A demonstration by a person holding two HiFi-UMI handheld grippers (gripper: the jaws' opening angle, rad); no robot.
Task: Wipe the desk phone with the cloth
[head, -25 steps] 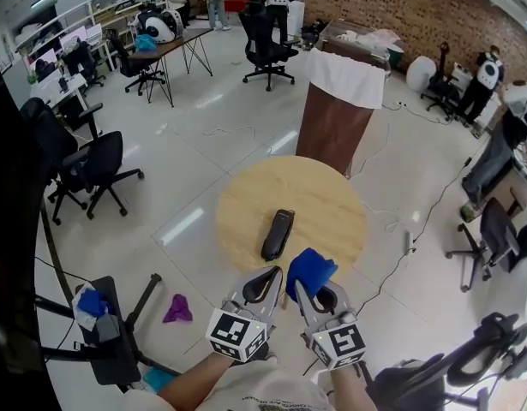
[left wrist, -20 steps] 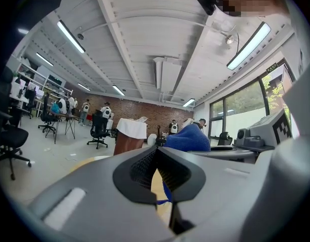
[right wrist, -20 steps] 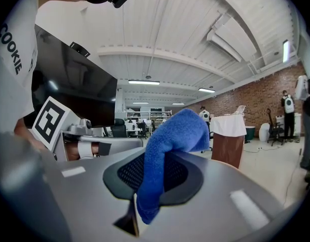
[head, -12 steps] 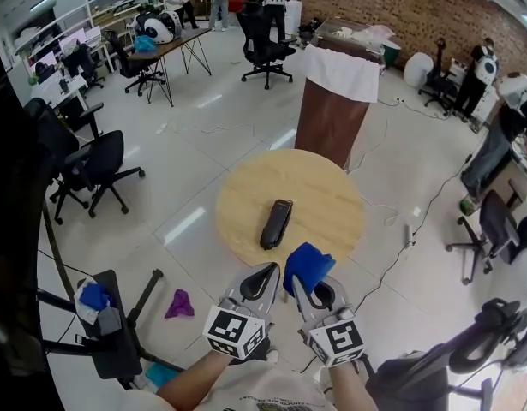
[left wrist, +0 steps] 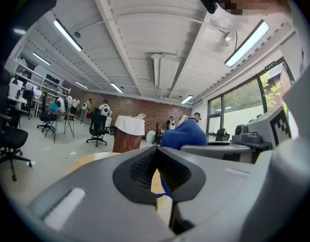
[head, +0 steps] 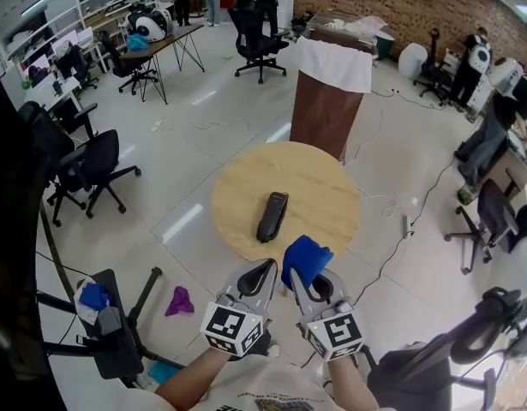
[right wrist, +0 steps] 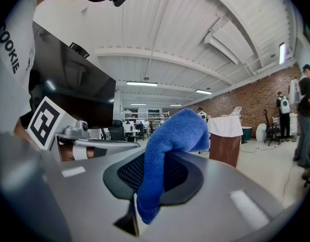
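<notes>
Inspector: Tally of task items, please.

Recorder: One desk phone (head: 272, 216) is lying near the middle of one round wooden table (head: 319, 187), with one end pointing toward the person. One blue cloth (head: 307, 259) is bunching up out of the right gripper (head: 302, 279). Two grippers are showing at the bottom of the head view, side by side, both pointing level toward the table.

Inspector: Condition of each gripper?

Recorder: The left gripper (head: 263, 270) is holding its jaws together with nothing between them. The right gripper is clamping on the blue cloth. One fold is hanging down between the jaws and the rest is standing up above the tips.

Inspector: Contact with the phone?

Recorder: The cloth is not touching it. In the head view the cloth is overlapping the table's near rim, apart from the phone.

Inspector: Other items?

Recorder: One purple rag (head: 178, 300) is lying on the floor to the left of the grippers. One brown stand (head: 326, 125) with a white cover is standing just beyond the table.

Inspector: Changes against the frame a second back?

Recorder: Few. The phone is keeping the same place and angle on the table. The cloth is staying clamped and the left jaws are staying shut. The head view is shifting slightly, so the table and phone are sitting a little higher in it.
</notes>
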